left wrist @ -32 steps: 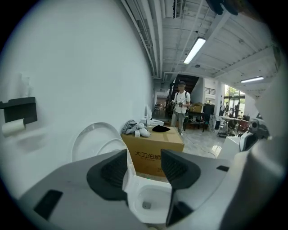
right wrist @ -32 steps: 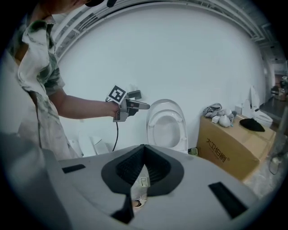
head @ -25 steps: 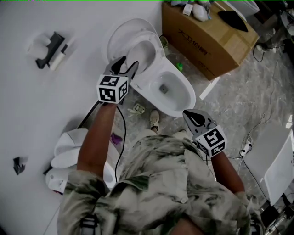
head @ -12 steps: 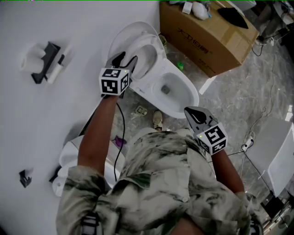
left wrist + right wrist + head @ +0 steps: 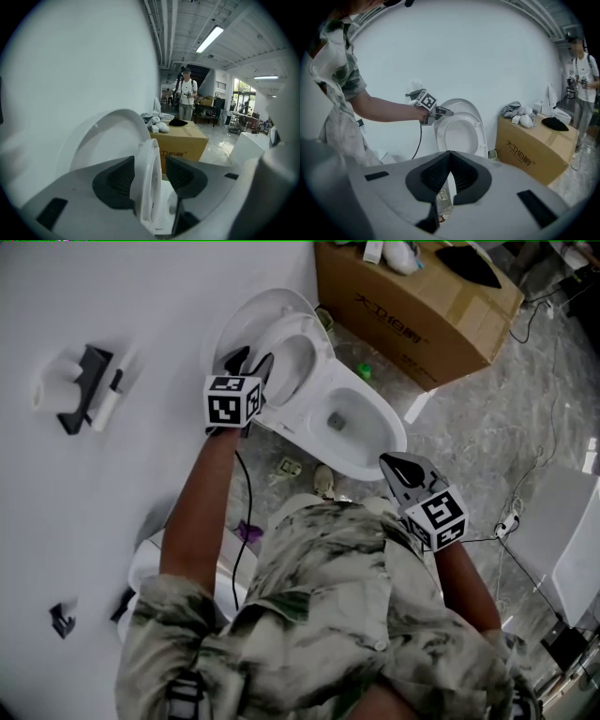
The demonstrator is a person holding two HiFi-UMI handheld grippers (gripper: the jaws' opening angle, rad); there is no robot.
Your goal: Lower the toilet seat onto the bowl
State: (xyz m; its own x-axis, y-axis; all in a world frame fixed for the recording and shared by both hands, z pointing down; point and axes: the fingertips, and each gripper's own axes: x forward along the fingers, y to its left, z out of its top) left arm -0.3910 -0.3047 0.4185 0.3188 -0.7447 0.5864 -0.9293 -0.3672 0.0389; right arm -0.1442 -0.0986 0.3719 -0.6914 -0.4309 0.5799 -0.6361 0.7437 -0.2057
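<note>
Two tools: left tool [image 5: 254, 362] wide, closing around raised seat [image 5: 147, 161]; right tool [image 5: 392, 465] closed.

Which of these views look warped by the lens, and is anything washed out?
Head view: barely warped, evenly lit, white wall nearly featureless. Left gripper view: strong fisheye, black corners, ceiling light strip blown out. Right gripper view: same fisheye and dark corners, cardboard box sharp.

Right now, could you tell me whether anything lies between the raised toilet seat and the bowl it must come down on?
Nothing visible does: the bowl has a bare rim. The left gripper, its fingers having just been closing, straddles the upright toilet seat without clamping it.
</note>
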